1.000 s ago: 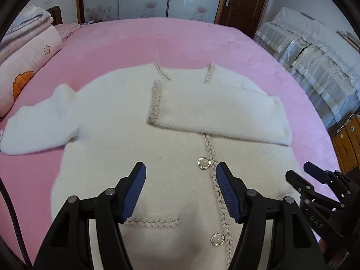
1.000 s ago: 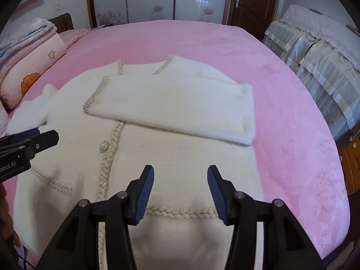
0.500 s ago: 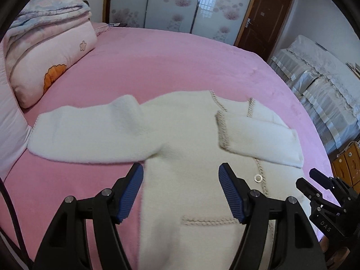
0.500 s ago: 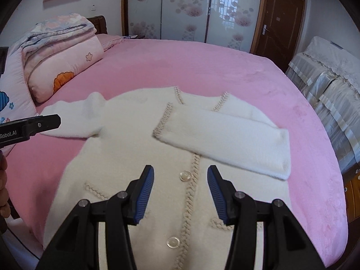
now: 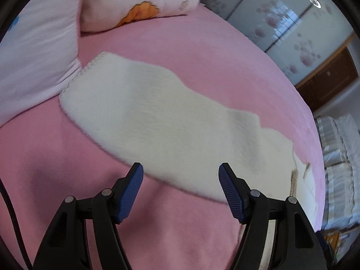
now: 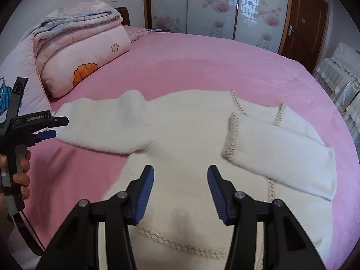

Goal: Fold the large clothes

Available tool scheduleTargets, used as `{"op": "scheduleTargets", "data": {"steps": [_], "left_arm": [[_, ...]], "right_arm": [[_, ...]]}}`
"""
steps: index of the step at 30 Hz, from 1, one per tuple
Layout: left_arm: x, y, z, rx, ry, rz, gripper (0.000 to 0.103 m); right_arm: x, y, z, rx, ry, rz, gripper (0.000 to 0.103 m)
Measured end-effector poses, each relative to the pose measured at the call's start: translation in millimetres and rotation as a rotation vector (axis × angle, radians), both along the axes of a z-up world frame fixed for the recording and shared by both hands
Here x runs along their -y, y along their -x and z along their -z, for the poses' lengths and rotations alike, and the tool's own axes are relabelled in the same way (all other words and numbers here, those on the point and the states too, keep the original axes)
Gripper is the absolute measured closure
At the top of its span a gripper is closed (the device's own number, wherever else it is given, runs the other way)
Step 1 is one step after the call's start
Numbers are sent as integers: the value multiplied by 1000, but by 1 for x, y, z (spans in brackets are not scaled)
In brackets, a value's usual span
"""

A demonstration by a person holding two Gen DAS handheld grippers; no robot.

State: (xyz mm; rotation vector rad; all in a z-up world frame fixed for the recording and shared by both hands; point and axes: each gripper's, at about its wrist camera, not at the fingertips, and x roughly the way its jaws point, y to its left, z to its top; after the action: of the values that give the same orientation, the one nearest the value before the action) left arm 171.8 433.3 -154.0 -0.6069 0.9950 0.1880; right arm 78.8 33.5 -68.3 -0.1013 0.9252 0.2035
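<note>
Left wrist view: my left tongs [image 5: 181, 191] stand wide and empty over the cardigan's sleeve [image 5: 157, 121]; right tongs [image 6: 180, 190] likewise empty. A shallow pinch risks slipping off the thick fleece.

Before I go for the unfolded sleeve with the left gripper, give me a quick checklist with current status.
1. Left gripper empty, fingers apart: ok.
2. Outstretched sleeve lying flat on the bed: ok.
3. Sleeve cuff clear of the pillow: not ok, it touches the edge.
4. Other sleeve already folded across the cardigan: ok.
5. Right gripper empty over the cardigan: ok.
6. Left fingers on the sleeve: not ok, no contact yet.
</note>
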Motion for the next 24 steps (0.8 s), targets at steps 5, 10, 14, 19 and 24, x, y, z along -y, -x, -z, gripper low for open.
{"op": "scheduleTargets", "data": {"steps": [5, 10, 14, 19, 24], "left_arm": [[-56, -11, 42, -102, 56, -177, 35], [-71, -17, 67, -118, 117, -169, 34], [-58, -29, 67, -126, 45, -94, 27], [-39, -40, 53, -92, -106, -52, 92], [1, -34, 5, 42, -280, -32, 97]], "right_arm": [[-13, -13, 13, -13, 4, -15, 53], [-17, -30, 30, -27, 16, -4, 53], [-18, -47, 40, -53, 5, 28, 53], [-19, -46, 47, -64, -13, 38, 53], [-2, -26, 53, -70, 8, 53, 53]]}}
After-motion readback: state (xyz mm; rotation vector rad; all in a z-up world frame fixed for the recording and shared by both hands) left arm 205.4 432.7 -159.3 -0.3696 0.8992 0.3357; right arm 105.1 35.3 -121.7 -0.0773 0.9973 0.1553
